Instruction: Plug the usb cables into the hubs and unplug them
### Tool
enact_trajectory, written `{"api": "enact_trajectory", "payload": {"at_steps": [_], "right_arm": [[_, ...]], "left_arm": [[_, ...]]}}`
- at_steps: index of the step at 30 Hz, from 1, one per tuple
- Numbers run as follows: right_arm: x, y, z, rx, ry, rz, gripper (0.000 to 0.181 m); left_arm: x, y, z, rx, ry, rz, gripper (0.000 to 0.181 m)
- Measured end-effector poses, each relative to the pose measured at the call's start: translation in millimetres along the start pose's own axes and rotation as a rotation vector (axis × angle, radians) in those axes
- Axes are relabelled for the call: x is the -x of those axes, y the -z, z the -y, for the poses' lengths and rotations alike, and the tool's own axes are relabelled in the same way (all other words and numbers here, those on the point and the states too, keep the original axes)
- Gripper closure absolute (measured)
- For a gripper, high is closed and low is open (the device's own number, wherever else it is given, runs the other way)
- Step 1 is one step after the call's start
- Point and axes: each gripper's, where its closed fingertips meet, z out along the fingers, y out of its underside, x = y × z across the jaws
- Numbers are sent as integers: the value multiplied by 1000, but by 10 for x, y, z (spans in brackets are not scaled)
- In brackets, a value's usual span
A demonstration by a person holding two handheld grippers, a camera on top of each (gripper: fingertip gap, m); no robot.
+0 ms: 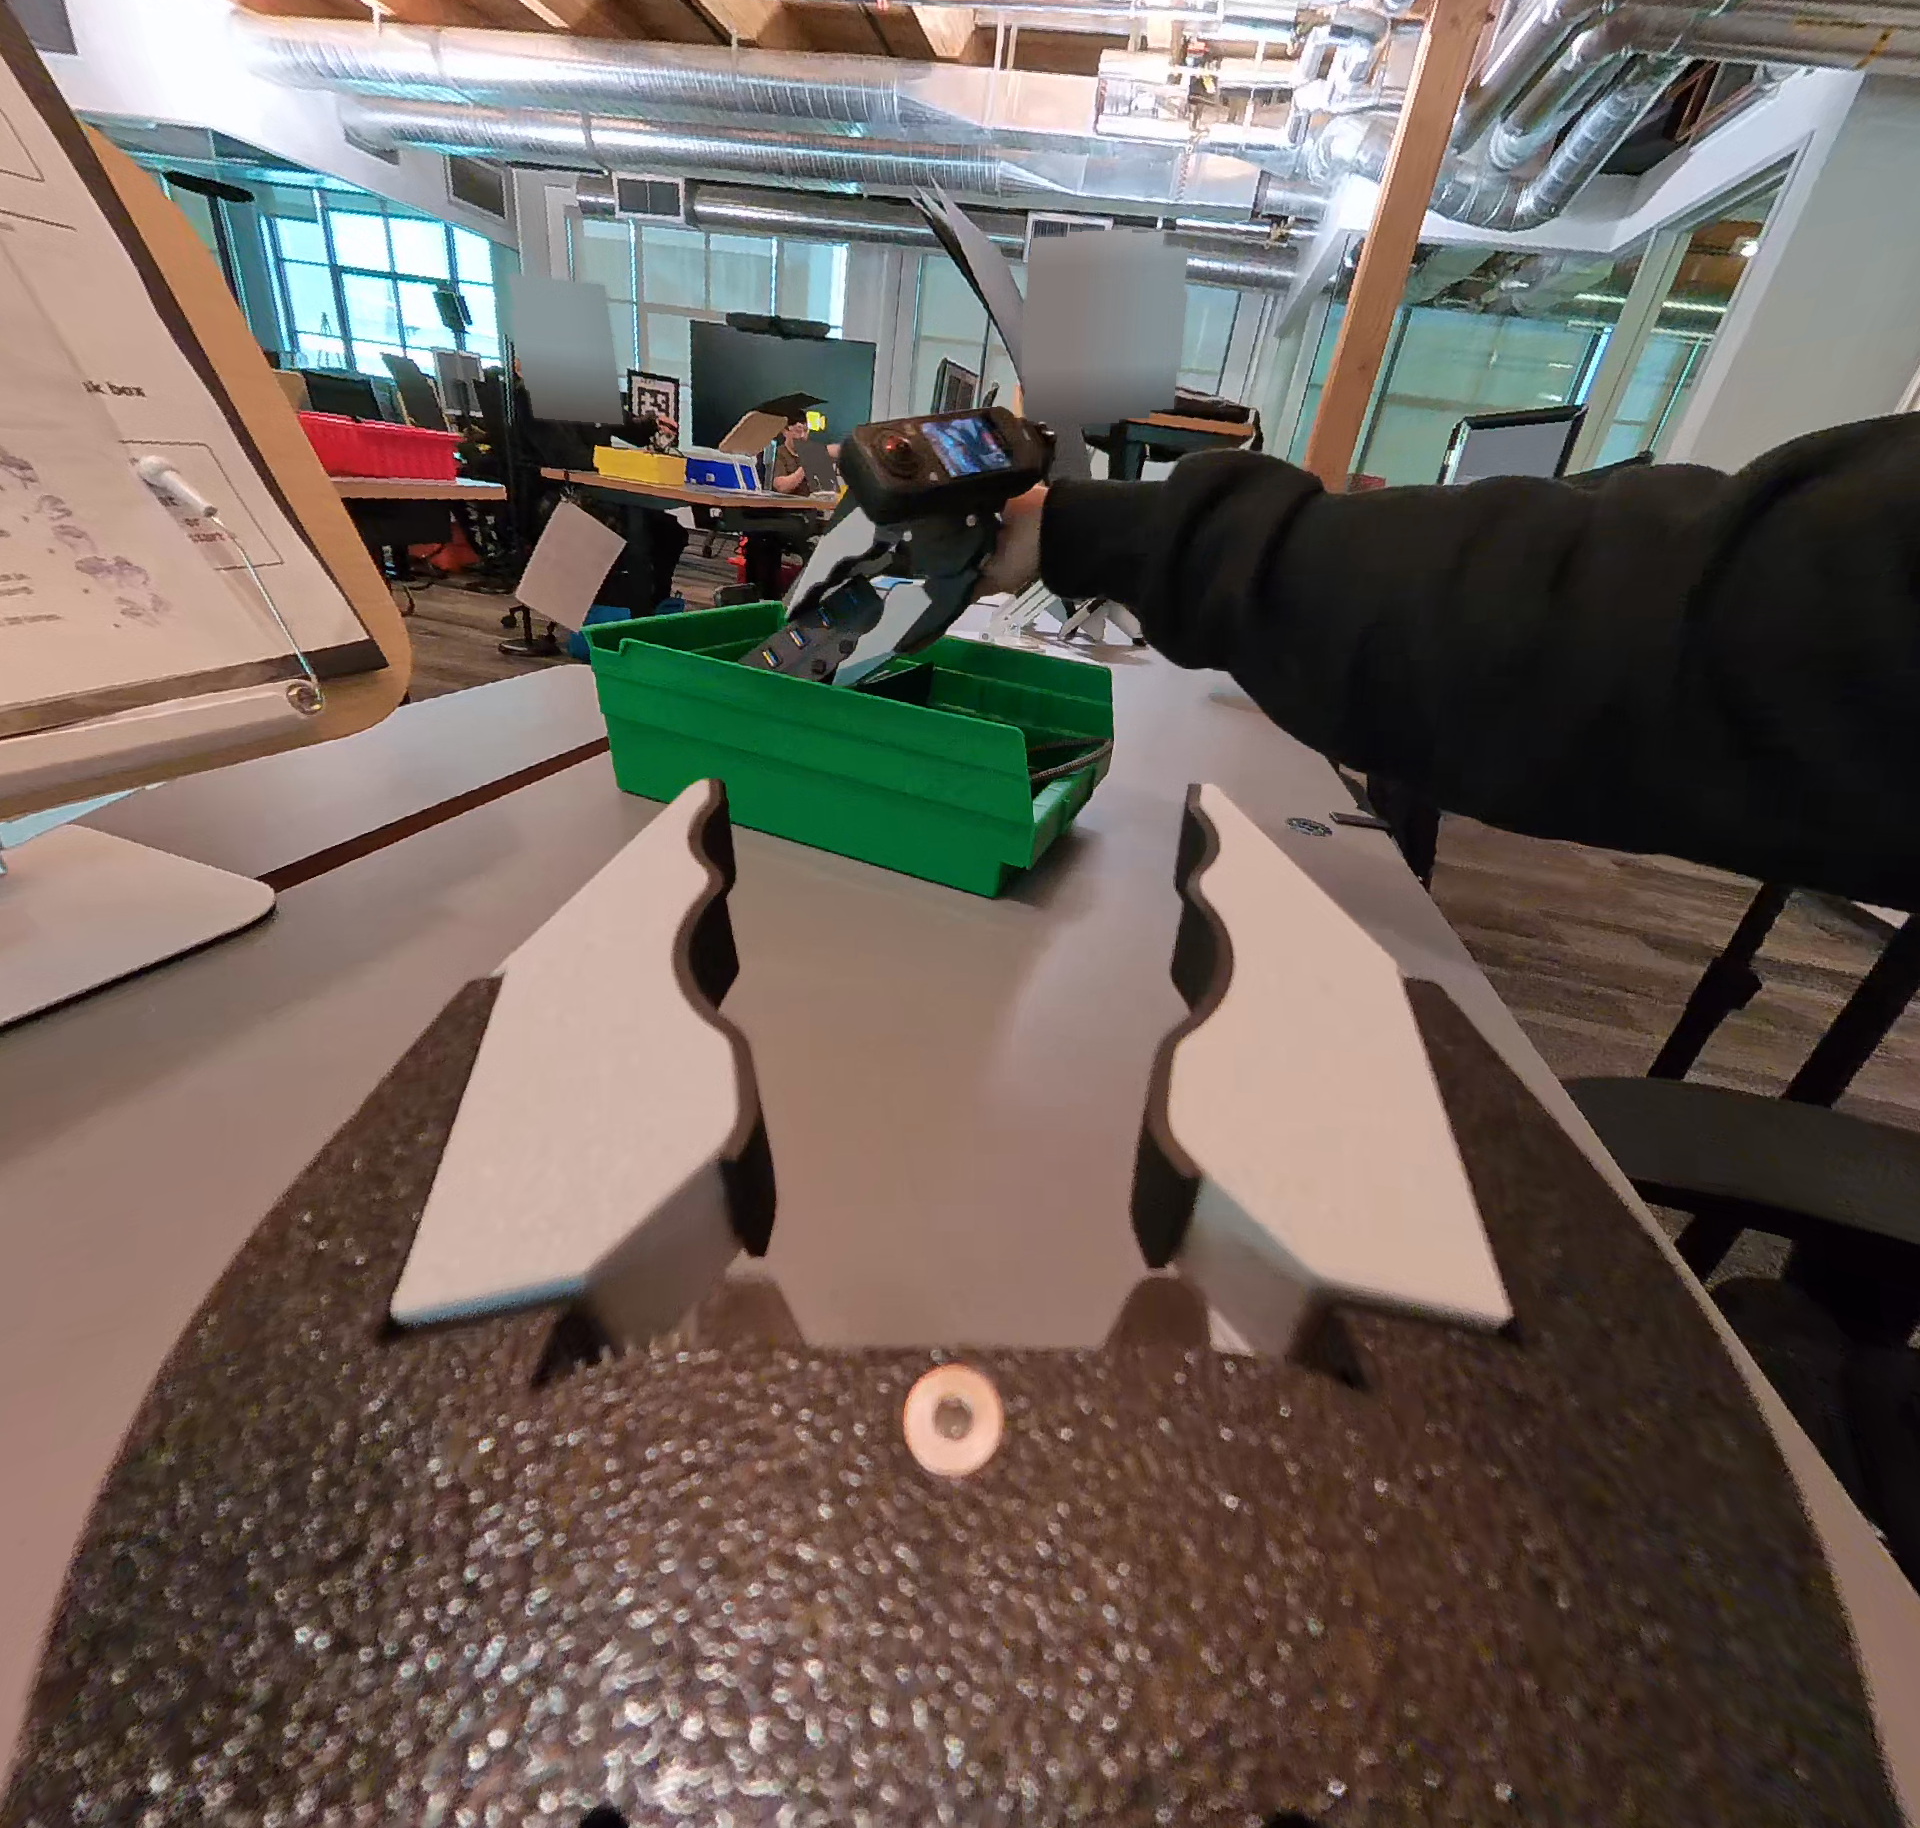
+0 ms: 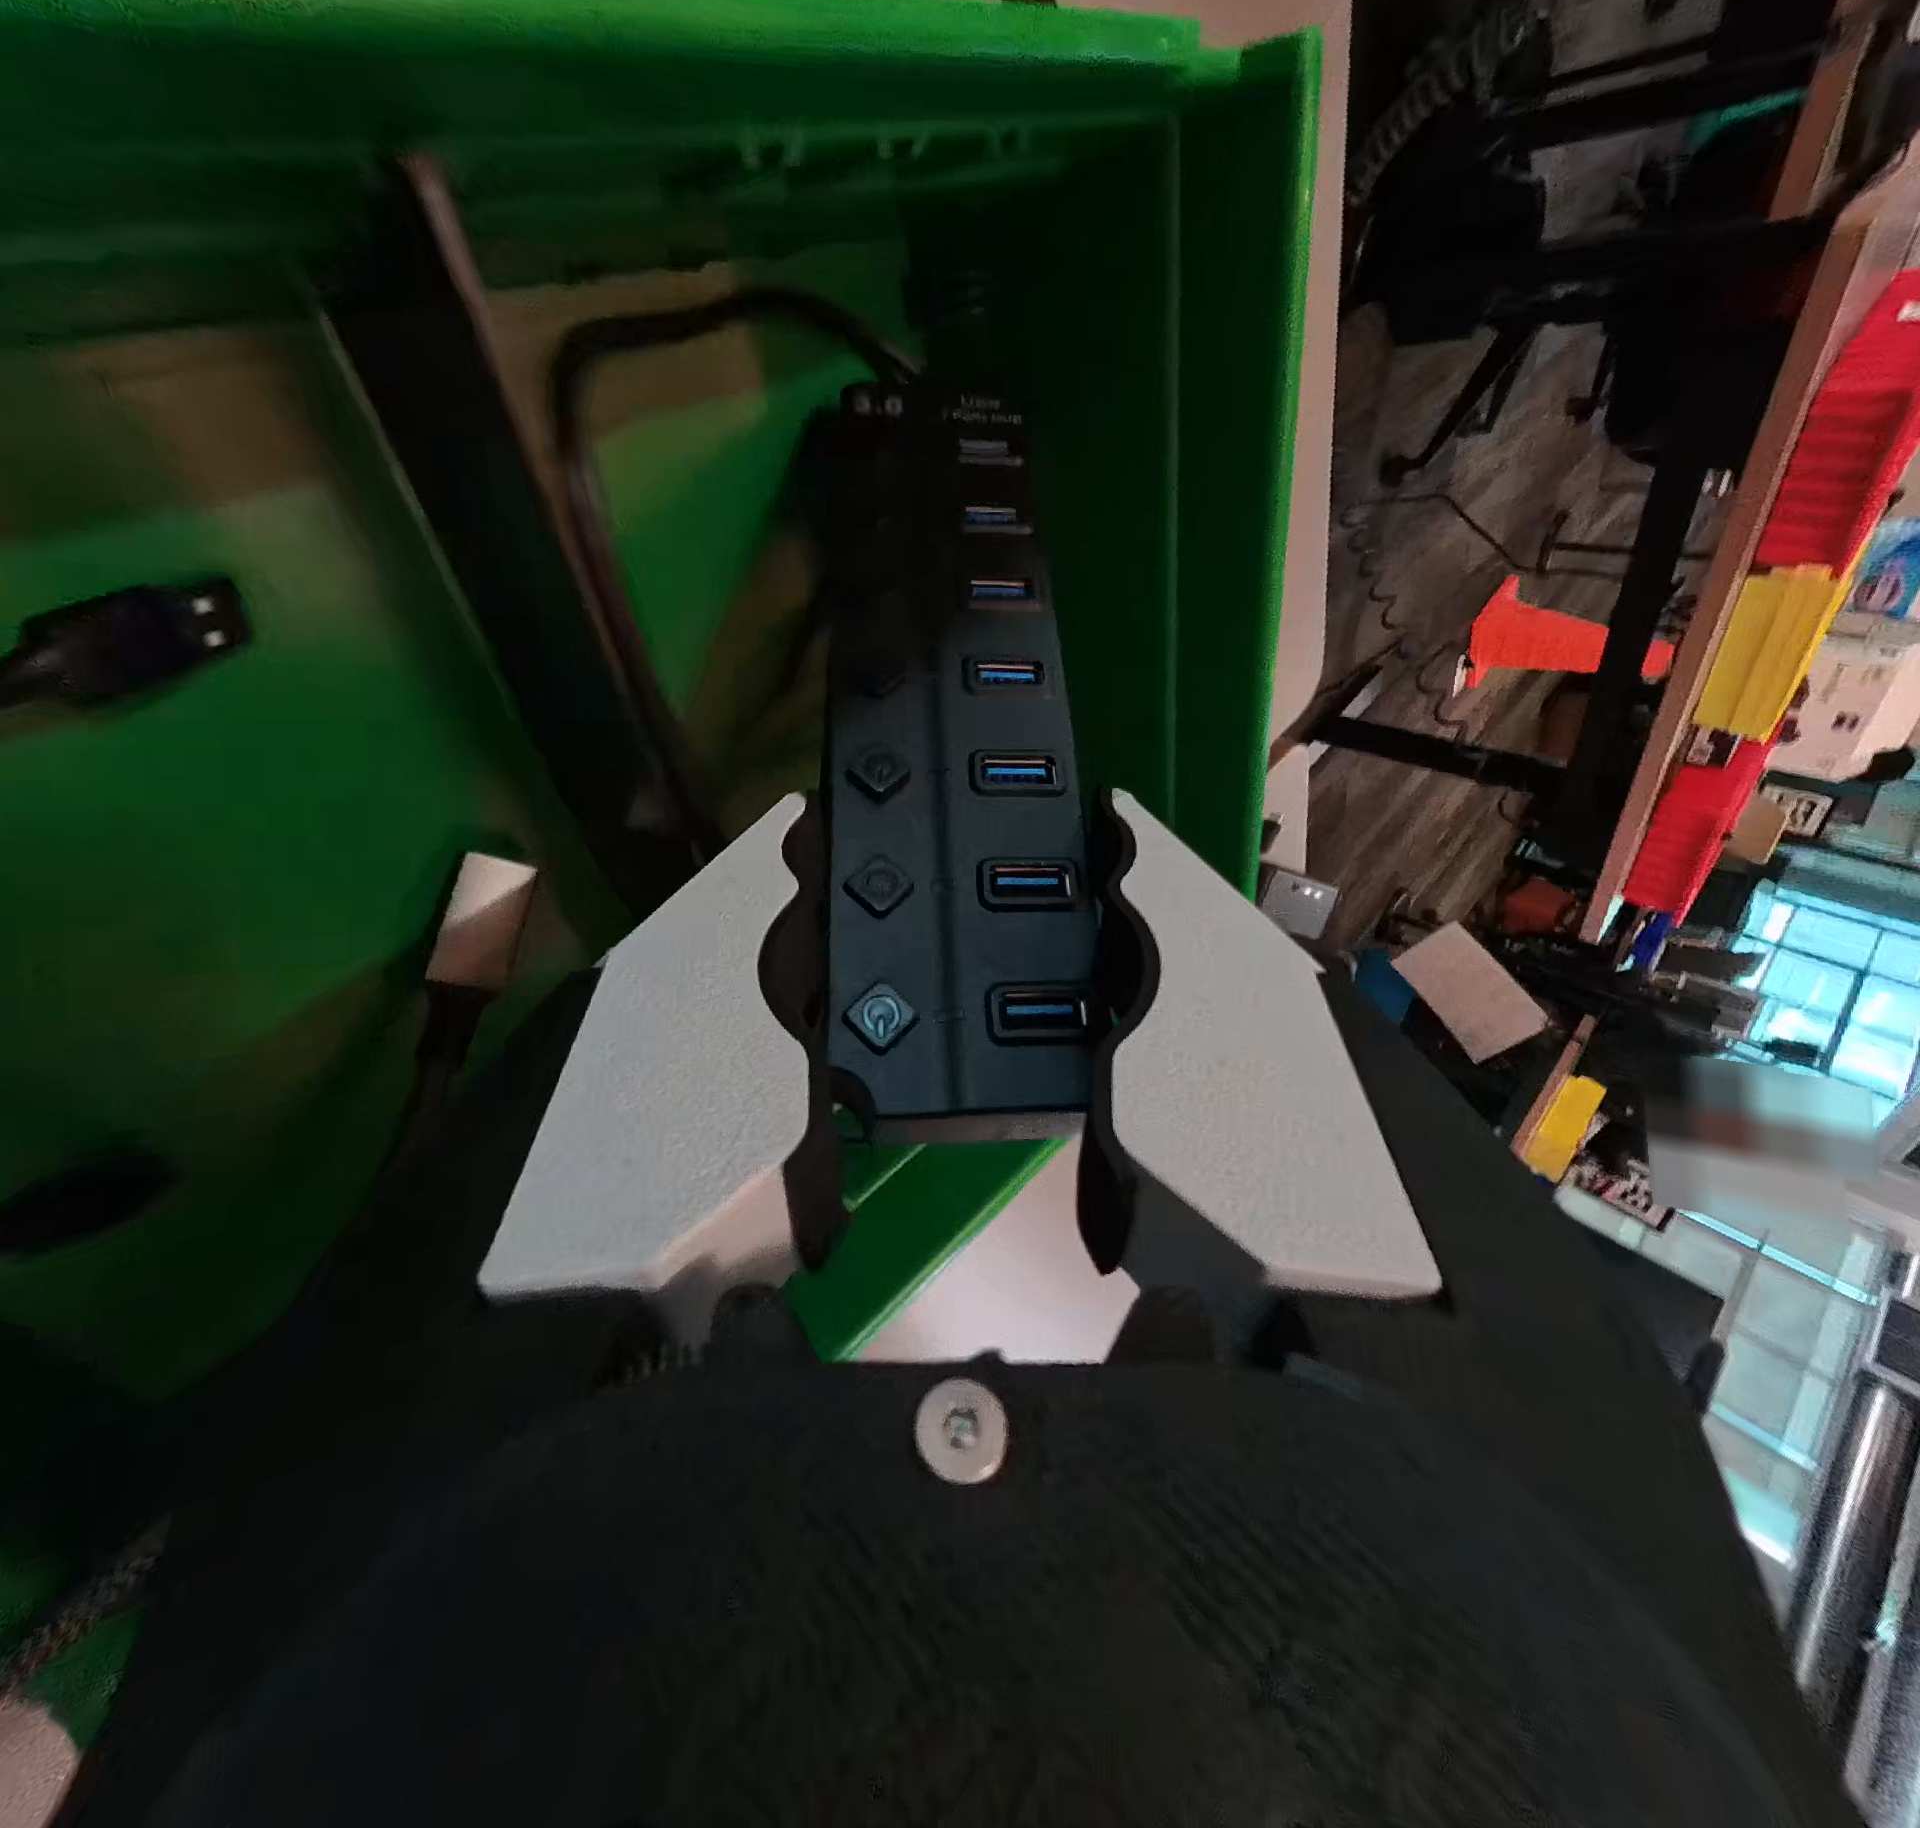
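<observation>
The jaws of the left gripper [image 1: 951,947] are seen spread apart and empty above the grey surface [image 1: 914,1051] short of the green plastic bin [image 1: 831,770], while, in the right wrist view, the jaws of the right gripper [image 2: 951,947] are clamped on the long black multi-port USB hub [image 2: 961,843], which is held over the bin's interior, where a loose black USB plug [image 2: 145,635] is seen.

Left camera faces green bin [image 1: 831,770] from afar; right camera looks close inside.

Black textured gripper bodies, grey wavy-edged fingers [image 1: 613,1030], silver screw [image 1: 953,1418], black sleeve [image 1: 1507,635].
</observation>
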Motion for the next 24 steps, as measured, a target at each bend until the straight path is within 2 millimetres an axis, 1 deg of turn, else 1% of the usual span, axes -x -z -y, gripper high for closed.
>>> {"api": "enact_trajectory", "payload": {"at_steps": [2, 3, 4, 5, 7, 8, 9, 10, 11, 12, 13, 15, 16, 17, 18, 19, 20, 21, 22, 23, 24], "right_arm": [[25, -83, -88, 32, -41, 23, 131], [-15, -112, -152, 57, -76, 1, 126], [-84, -124, -223, 83, -111, -39, 126], [-151, -111, -277, 95, -146, -78, 130], [-279, -11, -275, 61, -222, -146, 133], [-338, 74, -241, 36, -263, -176, 132], [-381, 182, -162, -2, -305, -199, 132], [-397, 317, -27, -55, -350, -215, 131], [-395, 486, 179, -137, -396, -234, 129], [-349, 685, 462, -254, -436, -238, 128], [-234, 912, 792, -393, -470, -213, 124], [65, 1386, 1455, -689, -544, -154, 122], [268, 1586, 1757, -826, -578, -98, 120], [484, 1747, 2026, -948, -611, -32, 115], [697, 1849, 2253, -1042, -635, 30, 110], [896, 1881, 2423, -1097, -654, 79, 105], [1068, 1853, 2542, -1119, -671, 111, 102], [1210, 1785, 2614, -1120, -680, 121, 100], [1331, 1696, 2641, -1106, -669, 111, 98], [1409, 1609, 2636, -1092, -664, 83, 99], [1449, 1550, 2636, -1092, -666, 65, 103]], "left_arm": [[0, -11, -28, 9, 3, -2, 97], [5, -16, -44, 15, 5, -1, 97], [6, -22, -58, 20, 5, -1, 97], [4, -26, -66, 22, 5, -3, 97], [-4, -34, -70, 25, 3, -3, 97], [-13, -39, -66, 25, 1, -5, 97], [-23, -42, -58, 24, -2, -6, 98], [-32, -47, -48, 24, -6, -5, 98], [-41, -53, -41, 26, -12, -3, 97], [-50, -59, -32, 30, -19, 0, 97], [-62, -65, -16, 33, -27, 4, 97], [-120, -66, 52, 29, -44, -3, 97], [-157, -56, 116, 21, -55, -6, 97], [-202, -35, 195, 12, -67, -9, 97], [-239, 5, 281, 5, -79, -7, 96], [-241, 73, 374, 4, -89, 18, 96], [-193, 176, 470, 10, -105, 74, 96], [-109, 321, 561, 27, -131, 145, 98], [10, 508, 637, 61, -164, 226, 102], [203, 741, 690, 114, -187, 336, 108], [450, 1023, 713, 189, -193, 469, 111]]}}
